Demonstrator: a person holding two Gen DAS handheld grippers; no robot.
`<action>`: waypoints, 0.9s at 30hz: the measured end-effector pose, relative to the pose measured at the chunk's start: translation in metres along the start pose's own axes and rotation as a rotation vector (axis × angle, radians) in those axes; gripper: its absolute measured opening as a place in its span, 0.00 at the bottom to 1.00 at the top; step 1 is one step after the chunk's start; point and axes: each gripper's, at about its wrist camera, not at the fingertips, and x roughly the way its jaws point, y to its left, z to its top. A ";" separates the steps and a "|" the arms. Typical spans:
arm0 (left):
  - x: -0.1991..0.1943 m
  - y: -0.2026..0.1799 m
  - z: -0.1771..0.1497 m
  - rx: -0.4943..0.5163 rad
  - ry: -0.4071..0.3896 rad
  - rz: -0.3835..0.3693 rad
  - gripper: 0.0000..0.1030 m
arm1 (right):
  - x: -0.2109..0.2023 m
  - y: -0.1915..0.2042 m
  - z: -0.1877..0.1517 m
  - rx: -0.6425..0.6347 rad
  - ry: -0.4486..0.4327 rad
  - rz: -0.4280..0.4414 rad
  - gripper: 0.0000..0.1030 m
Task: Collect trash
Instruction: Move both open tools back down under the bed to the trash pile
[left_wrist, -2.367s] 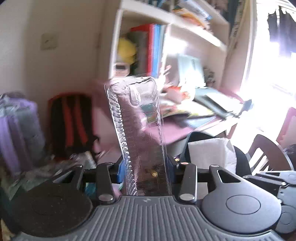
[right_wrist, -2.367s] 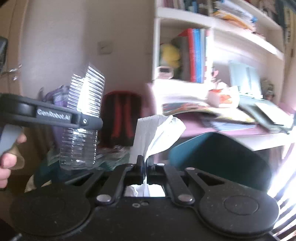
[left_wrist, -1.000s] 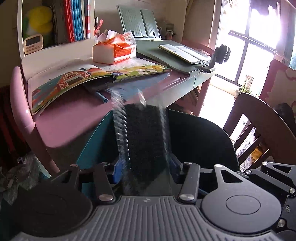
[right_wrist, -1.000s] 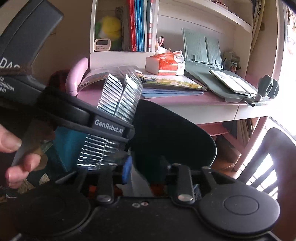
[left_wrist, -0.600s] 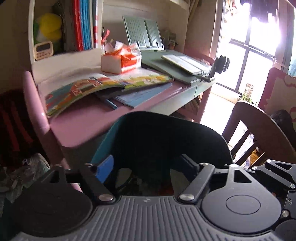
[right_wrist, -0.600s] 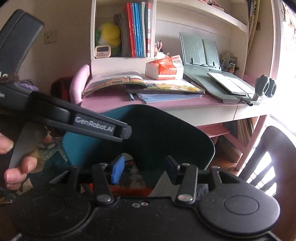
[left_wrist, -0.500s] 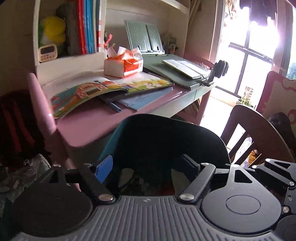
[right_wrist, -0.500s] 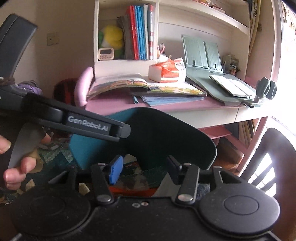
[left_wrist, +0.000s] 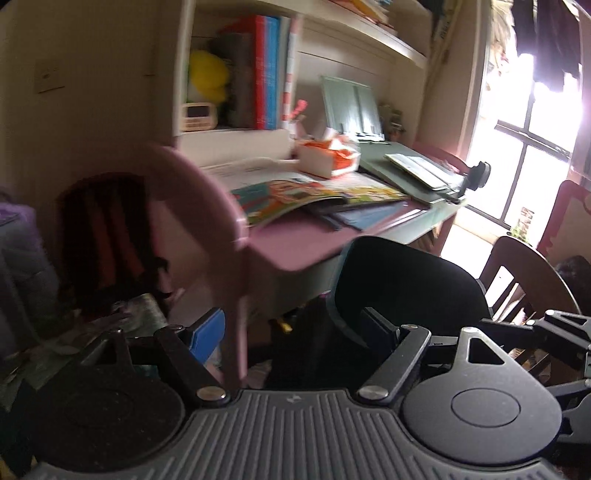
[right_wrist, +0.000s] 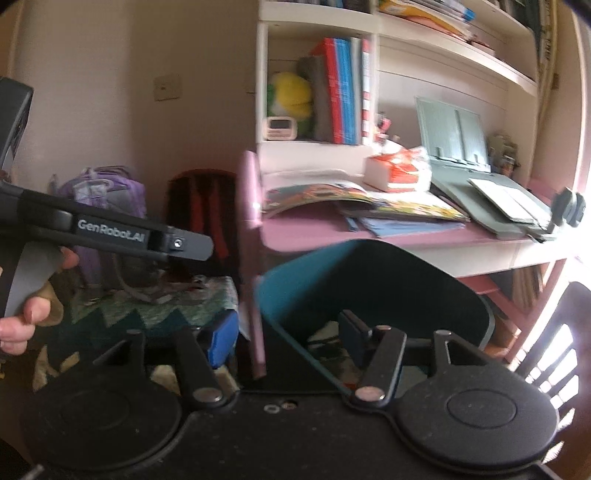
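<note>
A teal trash bin (right_wrist: 295, 288) with a dark liner stands in front of the pink desk; some trash (right_wrist: 325, 332) lies inside it. In the left wrist view the bin (left_wrist: 406, 280) shows dark at centre right. My left gripper (left_wrist: 291, 328) is open and empty, held back from the bin and to its left. My right gripper (right_wrist: 288, 336) is open and empty, just above the bin's near rim. The left gripper's body (right_wrist: 110, 229) shows at the left of the right wrist view, held by a hand.
A pink desk (right_wrist: 369, 229) holds open books, an orange tissue box (right_wrist: 399, 166) and a grey book stand. A pink chair back (left_wrist: 207, 206) stands close on the left. Backpacks (right_wrist: 199, 221) lean on the wall. A wooden chair (left_wrist: 524, 273) stands at right.
Both grippers opened over the bin and let go of the clear plastic bottle and the tissue. They have since pulled back and swung left; the bin now sits further right.
</note>
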 end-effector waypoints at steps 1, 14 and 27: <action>-0.007 0.009 -0.003 -0.005 -0.002 0.010 0.82 | 0.000 0.008 0.001 -0.010 -0.005 0.011 0.60; -0.076 0.130 -0.061 -0.160 -0.037 0.164 0.96 | 0.046 0.126 0.002 -0.130 0.023 0.247 0.65; -0.101 0.289 -0.164 -0.372 -0.014 0.359 0.98 | 0.140 0.275 -0.041 -0.220 0.149 0.494 0.66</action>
